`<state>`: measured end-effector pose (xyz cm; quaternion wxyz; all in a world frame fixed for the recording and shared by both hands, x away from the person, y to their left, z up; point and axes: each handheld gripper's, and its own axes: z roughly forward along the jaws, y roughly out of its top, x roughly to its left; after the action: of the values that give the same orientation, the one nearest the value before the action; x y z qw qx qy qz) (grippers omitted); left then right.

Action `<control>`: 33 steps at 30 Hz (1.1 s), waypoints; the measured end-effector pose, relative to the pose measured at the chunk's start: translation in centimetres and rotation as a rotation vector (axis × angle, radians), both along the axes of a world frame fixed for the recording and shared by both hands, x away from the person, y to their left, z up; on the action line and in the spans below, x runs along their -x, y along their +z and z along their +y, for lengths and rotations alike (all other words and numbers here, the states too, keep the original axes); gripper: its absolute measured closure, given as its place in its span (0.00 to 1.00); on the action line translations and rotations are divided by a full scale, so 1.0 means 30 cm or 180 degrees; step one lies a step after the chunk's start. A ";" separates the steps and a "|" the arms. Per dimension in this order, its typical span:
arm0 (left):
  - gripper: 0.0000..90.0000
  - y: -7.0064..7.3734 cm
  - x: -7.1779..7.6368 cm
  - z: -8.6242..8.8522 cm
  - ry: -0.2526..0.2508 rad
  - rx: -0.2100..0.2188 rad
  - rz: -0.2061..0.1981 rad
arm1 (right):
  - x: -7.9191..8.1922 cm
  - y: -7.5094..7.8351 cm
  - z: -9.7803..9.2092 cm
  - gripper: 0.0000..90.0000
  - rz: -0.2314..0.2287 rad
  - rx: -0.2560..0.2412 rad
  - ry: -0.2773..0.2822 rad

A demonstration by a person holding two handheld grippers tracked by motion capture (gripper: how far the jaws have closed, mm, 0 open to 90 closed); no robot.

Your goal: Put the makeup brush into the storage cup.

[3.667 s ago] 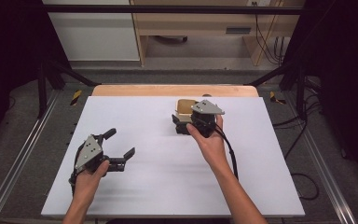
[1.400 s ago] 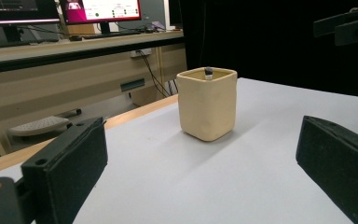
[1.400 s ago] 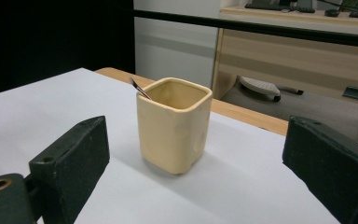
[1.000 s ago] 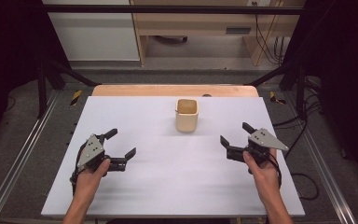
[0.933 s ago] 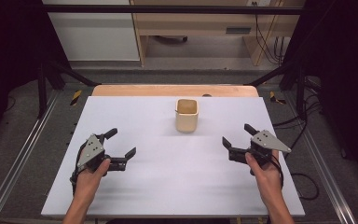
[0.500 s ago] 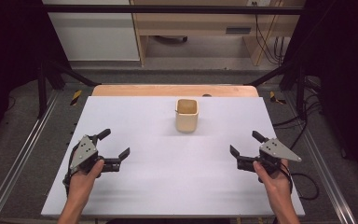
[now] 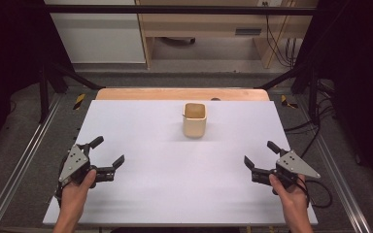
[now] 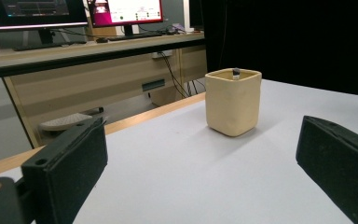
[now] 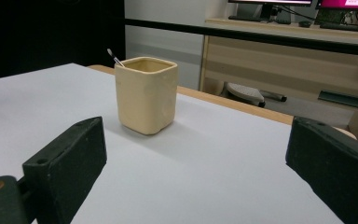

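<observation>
A cream square cup (image 7: 194,119) stands upright at the far middle of the white table (image 7: 165,165). A thin dark stick pokes out of the cup (image 9: 146,94) at its rim, also visible in the cup (image 8: 233,101) from the other side. My left gripper (image 7: 109,152) rests near the table's front left, open and holding nothing. My right gripper (image 7: 261,154) sits near the front right, open and holding nothing. Both point toward the cup from well apart.
A wooden strip (image 7: 182,94) runs along the table's far edge. Metal rails (image 7: 22,160) flank the table. Beyond stand a wooden bench (image 7: 213,26) with cables, and monitors (image 8: 121,9) on a desk.
My right gripper let go of the cup at the far middle and drew back to the front right. My left gripper shifted slightly left and toward the front.
</observation>
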<state>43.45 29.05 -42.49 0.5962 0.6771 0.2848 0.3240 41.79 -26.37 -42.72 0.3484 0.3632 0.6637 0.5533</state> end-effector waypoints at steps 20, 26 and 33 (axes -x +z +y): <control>0.02 -0.040 0.023 0.025 0.0046 0.0095 -0.0020 | 0.027 -0.085 -0.002 0.04 -0.0027 -0.0031 -0.0015; 0.02 -0.052 0.027 0.027 0.0044 0.0106 -0.0026 | 0.027 -0.095 0.005 0.04 -0.0044 -0.0047 0.0001; 0.02 -0.067 0.028 0.034 0.0066 0.0095 -0.0016 | 0.022 -0.108 0.023 0.04 -0.0061 -0.0020 0.0029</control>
<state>42.61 30.07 -44.49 0.6036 0.6643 0.2951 0.3276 41.14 -25.68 -45.96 0.3510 0.3560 0.6603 0.5604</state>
